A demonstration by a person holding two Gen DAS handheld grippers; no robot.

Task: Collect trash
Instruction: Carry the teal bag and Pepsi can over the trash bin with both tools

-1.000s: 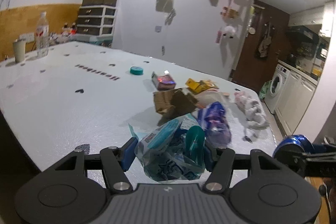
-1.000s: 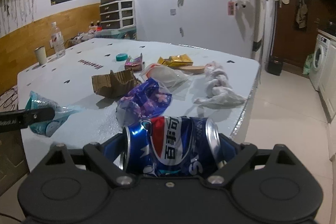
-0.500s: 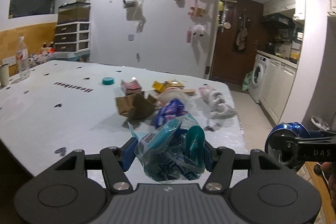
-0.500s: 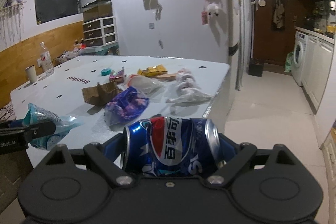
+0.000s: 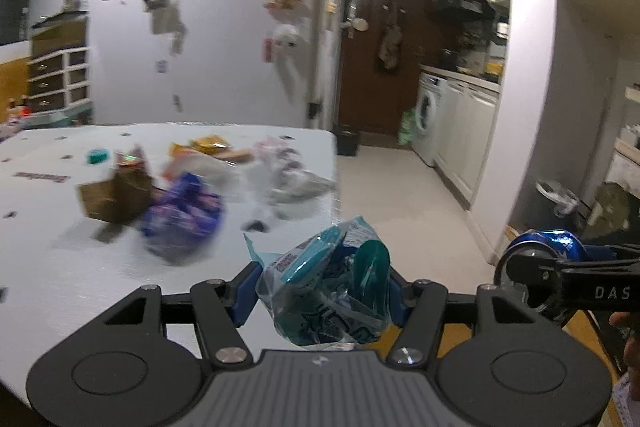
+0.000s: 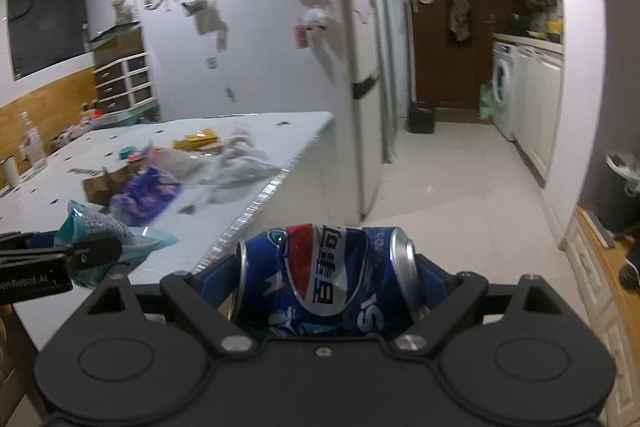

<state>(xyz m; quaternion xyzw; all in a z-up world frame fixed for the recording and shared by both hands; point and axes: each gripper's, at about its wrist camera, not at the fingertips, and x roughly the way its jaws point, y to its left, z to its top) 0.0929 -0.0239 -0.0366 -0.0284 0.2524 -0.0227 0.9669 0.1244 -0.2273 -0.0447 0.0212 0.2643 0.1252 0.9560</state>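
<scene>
White worktop (image 5: 60,267) carries blurred litter: torn brown cardboard (image 5: 114,197) and a purple wrapper (image 5: 182,215). Off its edge, the right hand-held gripper (image 6: 326,287) is clamped on a crushed blue Pepsi can (image 6: 326,279) with Chinese lettering; the left hand-held gripper (image 5: 324,291) pinches a teal plastic packet (image 5: 328,287).

Your left gripper (image 5: 324,291) was held level and pointed forward, its jaws closed on a crumpled teal wrapper (image 5: 330,293) pinched between the blue pads. Your right gripper (image 6: 326,287) was likewise level, its jaws clamped across the ends of a dented blue can (image 6: 328,279) lying sideways. The two grippers were side by side, each visible at the edge of the other's view, right one slightly ahead.
</scene>
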